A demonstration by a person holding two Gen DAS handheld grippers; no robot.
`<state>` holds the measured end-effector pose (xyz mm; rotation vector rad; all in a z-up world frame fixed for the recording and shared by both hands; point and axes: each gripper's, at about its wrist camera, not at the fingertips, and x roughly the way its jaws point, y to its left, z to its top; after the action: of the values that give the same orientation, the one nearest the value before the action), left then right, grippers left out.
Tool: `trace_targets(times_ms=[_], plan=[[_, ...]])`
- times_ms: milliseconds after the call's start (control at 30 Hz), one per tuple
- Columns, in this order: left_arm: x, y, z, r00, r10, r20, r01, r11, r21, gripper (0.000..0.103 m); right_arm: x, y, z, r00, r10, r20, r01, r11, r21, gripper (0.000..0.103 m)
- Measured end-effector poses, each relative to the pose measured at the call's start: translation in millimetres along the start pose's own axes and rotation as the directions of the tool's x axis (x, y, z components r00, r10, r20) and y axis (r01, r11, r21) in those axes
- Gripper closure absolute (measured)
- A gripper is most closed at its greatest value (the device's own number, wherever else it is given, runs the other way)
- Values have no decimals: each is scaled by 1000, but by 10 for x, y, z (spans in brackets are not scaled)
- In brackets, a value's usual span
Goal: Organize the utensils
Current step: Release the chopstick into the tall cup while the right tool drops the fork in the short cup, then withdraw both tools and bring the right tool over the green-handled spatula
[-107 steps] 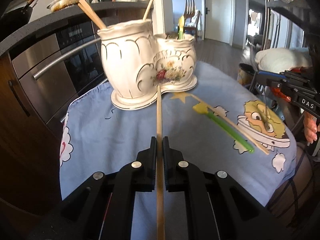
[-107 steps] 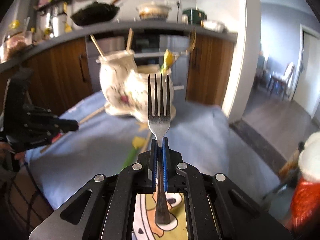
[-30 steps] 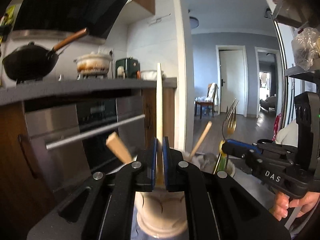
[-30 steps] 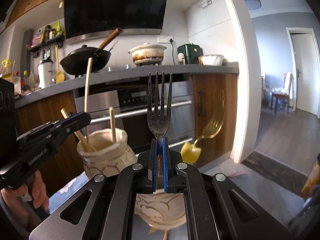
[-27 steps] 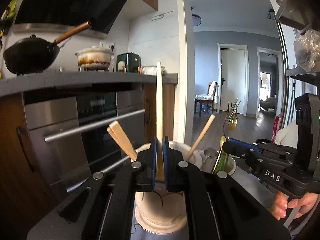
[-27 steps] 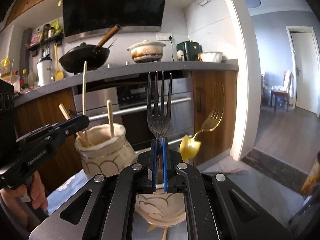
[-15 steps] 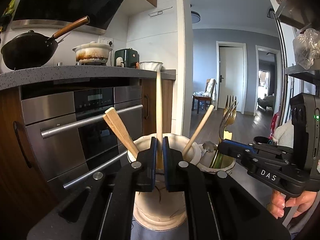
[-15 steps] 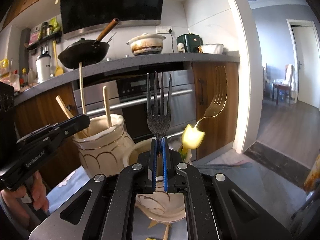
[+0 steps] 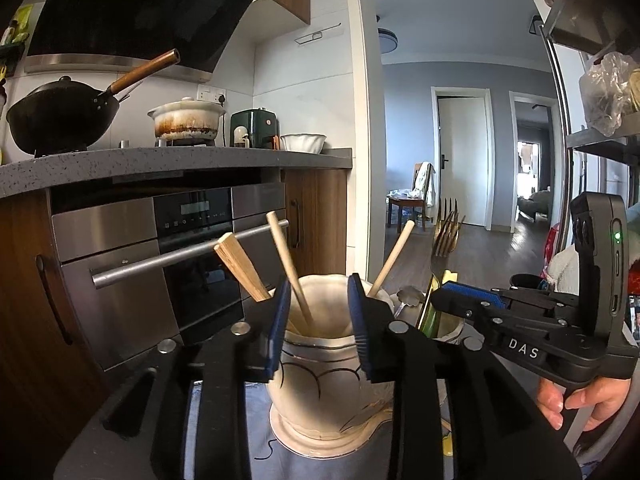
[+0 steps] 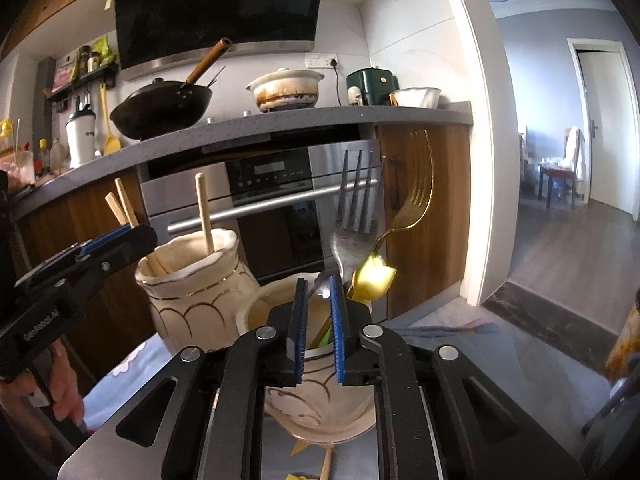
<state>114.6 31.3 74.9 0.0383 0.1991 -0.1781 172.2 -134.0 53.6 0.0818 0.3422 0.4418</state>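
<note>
A cream double ceramic utensil holder stands on the blue cloth. Its taller pot [image 9: 320, 356] holds several wooden chopsticks; one chopstick [image 9: 289, 272] leans free between my left fingers. My left gripper [image 9: 318, 326] is open just above that pot. Its lower pot [image 10: 276, 308] holds a dark steel fork [image 10: 354, 216], a gold fork [image 10: 416, 196] and a yellow-tipped utensil [image 10: 374, 276]. My right gripper [image 10: 318, 328] is open over the lower pot, with the steel fork leaning free in the pot just beyond its fingers.
An oven [image 9: 168, 264] with a steel bar handle is close behind the holder, under a grey counter [image 9: 160, 160] with a black wok and a pot. A wooden chopstick [image 10: 326, 466] lies on the blue cartoon cloth [image 10: 128, 368] below the holder.
Both grippers lowered over the holder and opened. The left let the chopstick drop into the taller pot; the right let the steel fork drop into the lower pot.
</note>
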Motion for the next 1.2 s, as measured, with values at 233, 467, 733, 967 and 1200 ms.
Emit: trace_targets(times_ms=[233, 467, 733, 967, 1200], plan=[[-58, 4, 17, 1000, 11, 14, -11, 1000, 5, 53, -136, -25, 90, 1000, -14, 19, 14, 1000, 8, 64], [-239, 2, 15, 997, 58, 59, -59, 998, 17, 26, -472, -47, 141, 996, -56, 69, 55, 998, 12, 22], [-439, 24, -114, 997, 71, 28, -71, 997, 0, 5, -695, -64, -7, 991, -133, 33, 134, 990, -40, 6], [-563, -71, -374, 997, 44, -65, -43, 999, 17, 5, -725, -176, -325, 984, -157, -83, 156, 988, -13, 5], [-636, -50, -610, 986, 24, -165, -26, 1000, -11, 5, -751, -59, -537, 973, -134, -190, 132, 991, -24, 5]])
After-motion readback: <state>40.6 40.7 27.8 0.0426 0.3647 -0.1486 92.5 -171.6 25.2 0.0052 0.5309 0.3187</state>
